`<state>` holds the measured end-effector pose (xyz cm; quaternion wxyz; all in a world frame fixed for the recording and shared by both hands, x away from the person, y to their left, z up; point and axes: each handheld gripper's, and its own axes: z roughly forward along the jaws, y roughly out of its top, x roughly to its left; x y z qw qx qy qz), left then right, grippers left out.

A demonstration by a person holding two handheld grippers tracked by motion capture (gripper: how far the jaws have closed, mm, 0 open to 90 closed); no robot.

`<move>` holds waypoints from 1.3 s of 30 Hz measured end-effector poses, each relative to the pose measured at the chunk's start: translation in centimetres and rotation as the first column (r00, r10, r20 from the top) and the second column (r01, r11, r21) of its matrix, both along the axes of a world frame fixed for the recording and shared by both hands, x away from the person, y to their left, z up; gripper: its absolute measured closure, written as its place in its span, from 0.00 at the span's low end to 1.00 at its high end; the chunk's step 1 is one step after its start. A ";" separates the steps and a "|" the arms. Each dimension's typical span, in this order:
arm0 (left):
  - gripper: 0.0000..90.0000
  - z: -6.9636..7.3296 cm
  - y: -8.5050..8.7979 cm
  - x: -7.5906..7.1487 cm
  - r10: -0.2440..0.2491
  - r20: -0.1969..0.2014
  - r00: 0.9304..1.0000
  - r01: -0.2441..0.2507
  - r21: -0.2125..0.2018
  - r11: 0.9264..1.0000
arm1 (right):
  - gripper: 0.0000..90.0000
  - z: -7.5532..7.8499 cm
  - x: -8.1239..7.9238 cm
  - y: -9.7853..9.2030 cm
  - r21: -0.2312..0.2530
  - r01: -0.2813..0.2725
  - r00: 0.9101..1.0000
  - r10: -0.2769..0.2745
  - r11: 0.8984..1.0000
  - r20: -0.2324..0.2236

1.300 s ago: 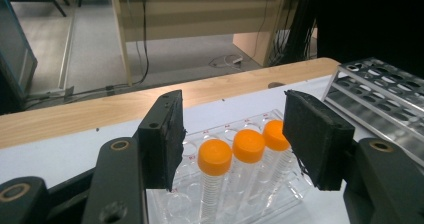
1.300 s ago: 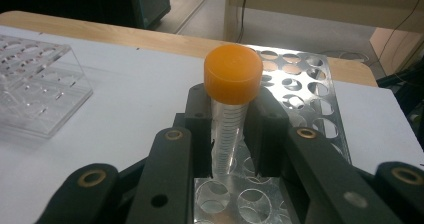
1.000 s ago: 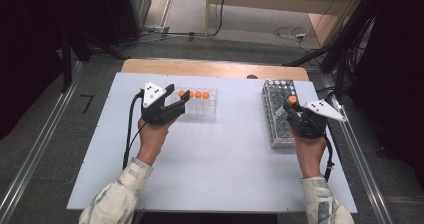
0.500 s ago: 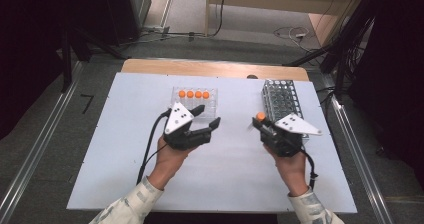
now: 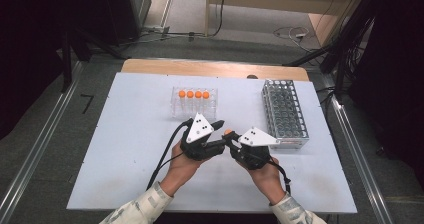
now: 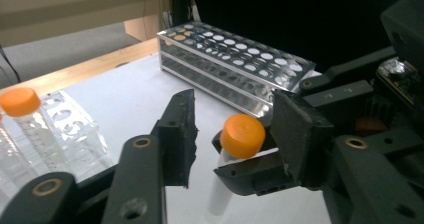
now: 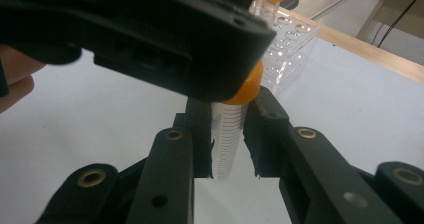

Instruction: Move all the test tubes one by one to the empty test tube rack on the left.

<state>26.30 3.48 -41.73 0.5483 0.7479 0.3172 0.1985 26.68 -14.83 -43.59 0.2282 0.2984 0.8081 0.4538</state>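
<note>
High view: the two hand-held grippers meet near the middle of the white tabletop (image 5: 125,149), closer to its near edge than to its far edge. The right gripper (image 5: 231,138) grips a clear plastic tube with an orange screw cap (image 5: 228,132); its jaws are clamped on the tube body just below the cap. The left gripper (image 5: 218,134) faces it, and its jaw tips reach the cap end of the same tube.

Left gripper view: the orange cap (image 6: 242,135) sits between the left gripper's two black jaws. A gap is visible between each pad and the cap, so the pads do not press on it. These jaws have just been closing, and they now stand at a narrow setting around the cap without gripping it. The right gripper's jaws hold the tube from the opposite side, lower on the body.

Right gripper view: the graduated tube body (image 7: 229,134) stands upright between the right gripper's pads, held on both sides. The left gripper's dark body crosses above the cap.

A clear plastic rack holding four orange-capped tubes (image 5: 194,102) stands towards the far edge of the tabletop. A metal grid rack (image 5: 285,108) stands beside the right edge, just beyond the right gripper.
</note>
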 end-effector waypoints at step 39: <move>0.79 5.1 12.0 6.4 0.431 0.036 0.901 -0.429 -0.057 0.901 | 0.41 0.0 0.1 -8.7 0.043 0.154 0.987 -0.152 0.987 -0.048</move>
